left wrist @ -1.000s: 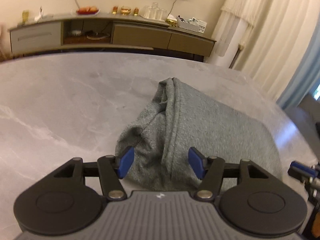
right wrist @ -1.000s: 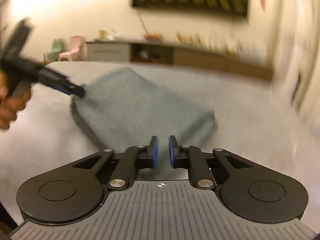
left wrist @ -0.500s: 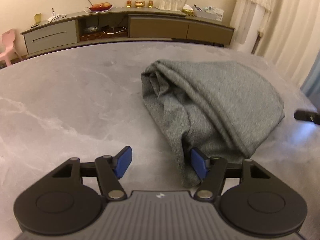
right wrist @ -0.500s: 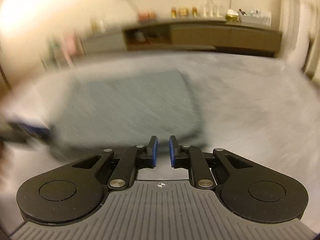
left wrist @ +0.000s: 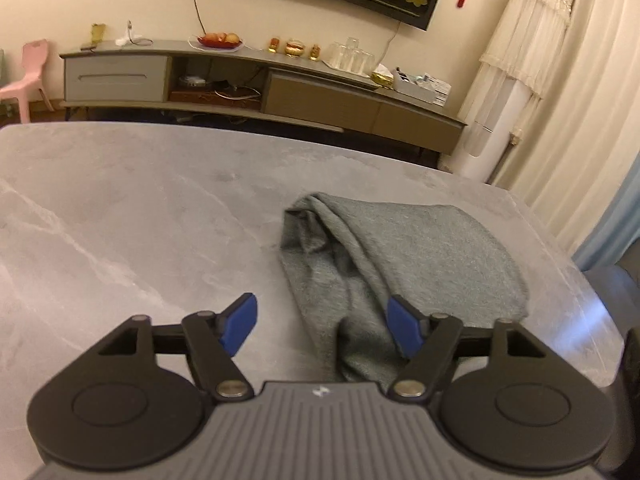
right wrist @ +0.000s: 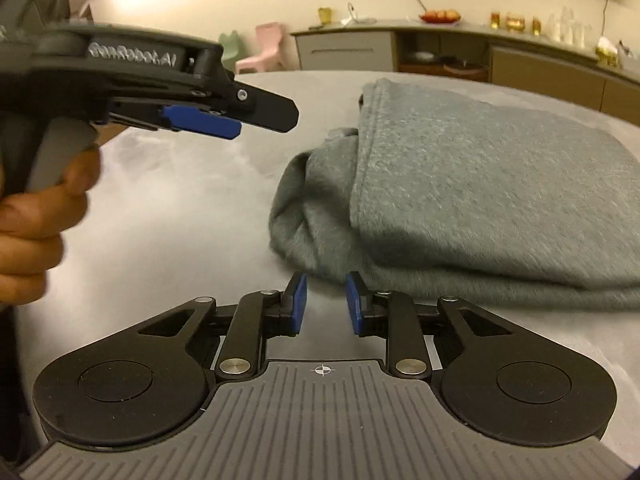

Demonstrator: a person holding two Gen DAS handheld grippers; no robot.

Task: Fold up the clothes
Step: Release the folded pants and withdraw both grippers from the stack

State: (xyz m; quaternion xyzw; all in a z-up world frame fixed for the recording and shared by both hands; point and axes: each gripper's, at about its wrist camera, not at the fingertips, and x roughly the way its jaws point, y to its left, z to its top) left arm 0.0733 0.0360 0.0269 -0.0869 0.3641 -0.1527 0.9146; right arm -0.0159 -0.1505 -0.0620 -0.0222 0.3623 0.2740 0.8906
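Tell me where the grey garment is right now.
The folded grey garment lies on the marble table, right of centre in the left wrist view. In the right wrist view its near edge sits just ahead of the right gripper, whose jaws are opening on nothing.

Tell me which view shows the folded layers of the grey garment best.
The right wrist view. It looks at the garment from low at its near edge, so the stacked folds show one over another. The left wrist view shows it from higher, with creased folds at its left end but no stacked edge.
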